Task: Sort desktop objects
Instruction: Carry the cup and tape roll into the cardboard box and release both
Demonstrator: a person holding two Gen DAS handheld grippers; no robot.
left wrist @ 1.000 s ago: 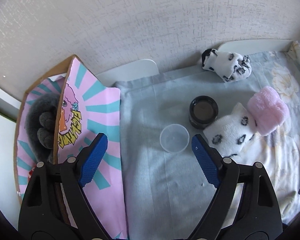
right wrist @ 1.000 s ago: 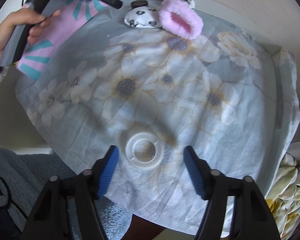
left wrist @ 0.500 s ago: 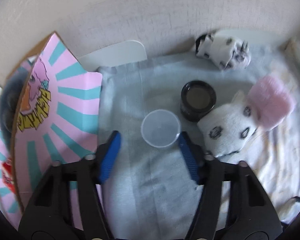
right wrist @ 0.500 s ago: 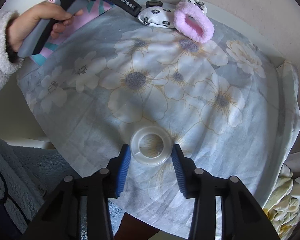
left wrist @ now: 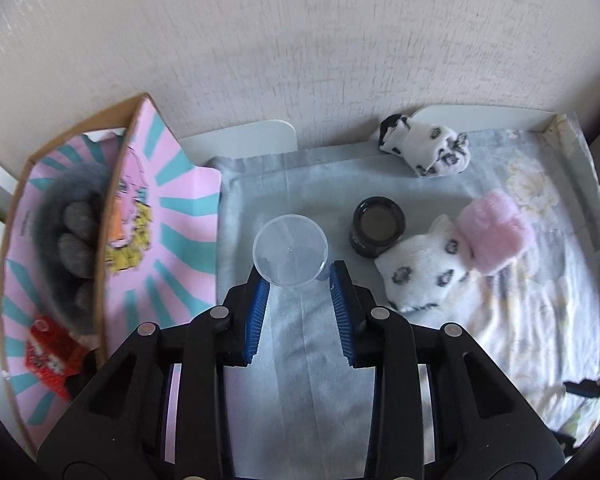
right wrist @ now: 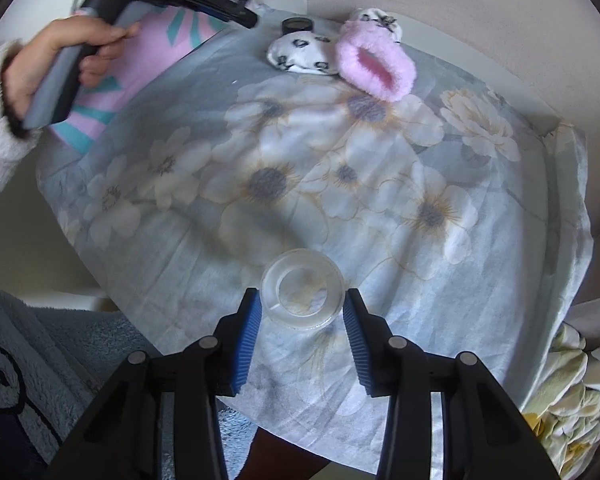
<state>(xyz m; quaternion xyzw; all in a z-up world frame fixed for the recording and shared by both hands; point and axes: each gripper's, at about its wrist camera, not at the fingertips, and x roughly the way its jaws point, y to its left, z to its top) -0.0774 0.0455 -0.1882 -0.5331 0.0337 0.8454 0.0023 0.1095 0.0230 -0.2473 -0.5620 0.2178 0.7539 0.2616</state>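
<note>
Left wrist view: blue pads [left wrist: 256, 316] of the left gripper [left wrist: 299, 280] closed on the clear plastic cup [left wrist: 290, 250], touching its lower sides, rim facing the lens. Just right of the cup, apart from it, a dark round jar [left wrist: 379, 227]; touching the jar's right side, a spotted white sock [left wrist: 422, 270] with a fluffy pink cuff [left wrist: 496, 236]. Farther back against the wall, a second spotted sock [left wrist: 428, 148]. On the left, bordering the grey cloth [left wrist: 300, 380], a pink and teal cardboard box [left wrist: 172, 232] with an upright divider, a grey furry item [left wrist: 70, 232] and a red packet [left wrist: 50, 356] inside. Bare cloth between cup and back wall, and under the fingers toward the lens.

Right wrist view: pads [right wrist: 246, 334] of the right gripper [right wrist: 302, 298] pinching a clear tape roll [right wrist: 302, 294] near the front edge of the flowered cloth [right wrist: 380, 184], edge dropping off just below. Wide open cloth ahead, up to the socks, pink cuff and jar at the far edge. Shown only from this side: a bare hand [right wrist: 56, 64] in a fuzzy white sleeve gripping the left tool's grey handle, a blue fleece [right wrist: 40, 360] at lower left, crumpled floral fabric [right wrist: 568, 400] at lower right. Cup hidden behind the left tool; box interior seen only from the left wrist.
</note>
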